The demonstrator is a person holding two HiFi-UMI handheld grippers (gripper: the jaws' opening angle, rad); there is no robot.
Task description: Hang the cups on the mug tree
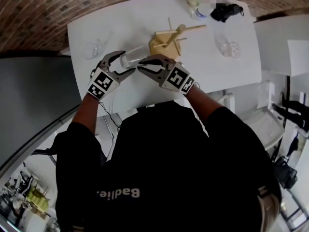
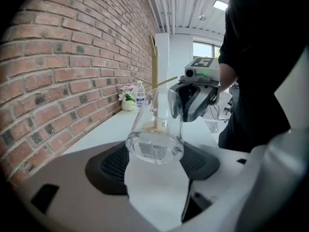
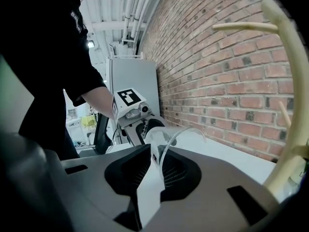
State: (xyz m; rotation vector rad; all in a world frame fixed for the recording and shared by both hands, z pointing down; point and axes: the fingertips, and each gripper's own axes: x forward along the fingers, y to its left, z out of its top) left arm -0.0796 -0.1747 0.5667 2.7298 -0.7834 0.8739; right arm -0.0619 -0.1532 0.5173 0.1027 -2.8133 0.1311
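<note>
Clear glass cup (image 2: 155,129), base clamped in left hand-held gripper (image 1: 128,63), rim between slightly parted jaws of right hand-held gripper (image 1: 140,65), near wooden mug tree (image 1: 166,42).

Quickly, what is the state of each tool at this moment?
The left tool: closed on the glass cup, at its base.
The right tool: slightly open, the cup's rim between its jaws.

Black short-sleeved shirt (image 1: 169,168), white lettering (image 1: 118,193)

red brick wall (image 1: 34,13) behind a white table (image 1: 120,18); ribbed ceiling (image 2: 178,4) with a lit panel (image 2: 219,5)
</note>
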